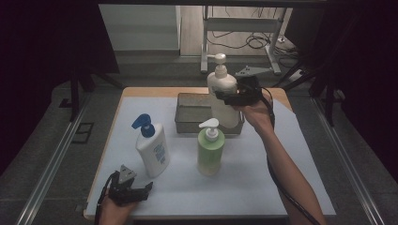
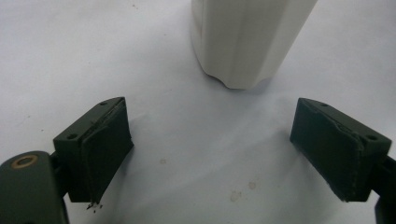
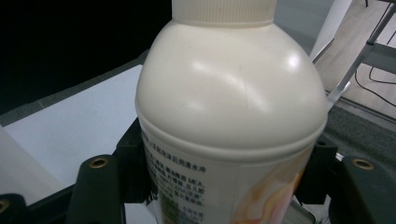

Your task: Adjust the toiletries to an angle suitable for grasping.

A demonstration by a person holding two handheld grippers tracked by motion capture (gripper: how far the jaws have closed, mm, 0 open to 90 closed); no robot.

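High view: my right gripper [image 1: 224, 97] clamps the cream bottle [image 1: 222, 89] at its shoulder, jaws pressed on both sides, and holds it upright over the grey bin [image 1: 187, 114]. Right gripper view confirms the pinch, the bottle [image 3: 229, 116] wedged between both jaws. My left gripper [image 1: 136, 193] rests near the table's close edge, jaws spread and holding nothing, with the white bottle [image 1: 153, 149] just ahead of it. A green bottle [image 1: 209, 150] stands between the two grippers. I judge this as the carry-and-place step, with the cream bottle about to go into the bin. Next I must lower it straight, keep it upright, then release.
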